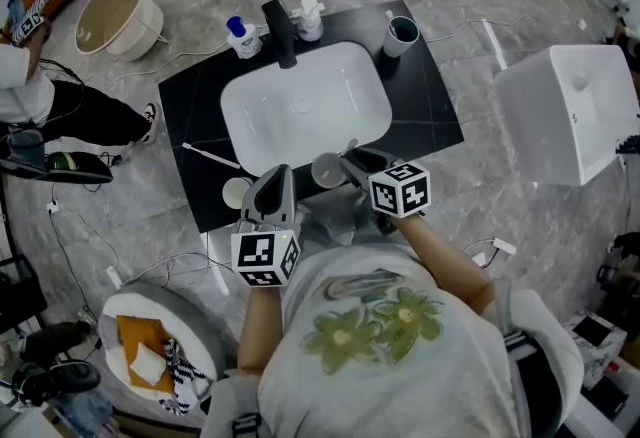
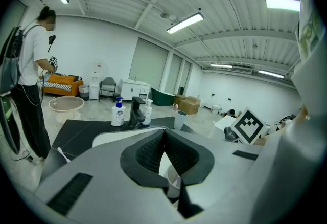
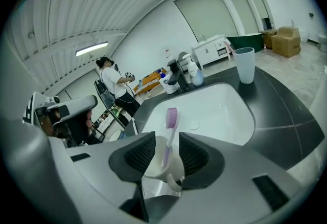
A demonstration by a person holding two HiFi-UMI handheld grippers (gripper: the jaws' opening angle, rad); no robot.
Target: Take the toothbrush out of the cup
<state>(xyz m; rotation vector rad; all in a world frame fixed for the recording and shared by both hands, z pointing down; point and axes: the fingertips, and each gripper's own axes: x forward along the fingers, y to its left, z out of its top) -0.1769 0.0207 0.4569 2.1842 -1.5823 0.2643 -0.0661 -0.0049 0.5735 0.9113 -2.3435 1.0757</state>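
**Toothbrush out of the mug: steady the mug, pull along the lean**

Closest to the person, right at the front edge of the white basin [image 1: 300,106], the right gripper [image 3: 166,141] has its two pads against either side of a white mug [image 3: 162,169]. To me that looks like a real grip, not just a hover. The purple toothbrush [image 3: 171,123] stands in that mug, head up, well clear of the rim and leaning a little. The left gripper [image 2: 164,133] sits just off the basin's front-left, jaws pressed together with nothing in them.

My take: the left one has to open up first. Then it should come in over the rim and pinch the handle just under the head, where the most handle is free. Pull along the lean, not dead vertical, or the handle could drag on the rim and twist the mug. The right side's only job is holding firm.

Left of the basin a second toothbrush [image 1: 210,156] lies flat on the black countertop [image 1: 200,96]. Behind the basin are a black faucet [image 1: 280,31] and a pump bottle [image 1: 243,37], with another cup [image 1: 402,34] at the back-right. None of it is in the way.
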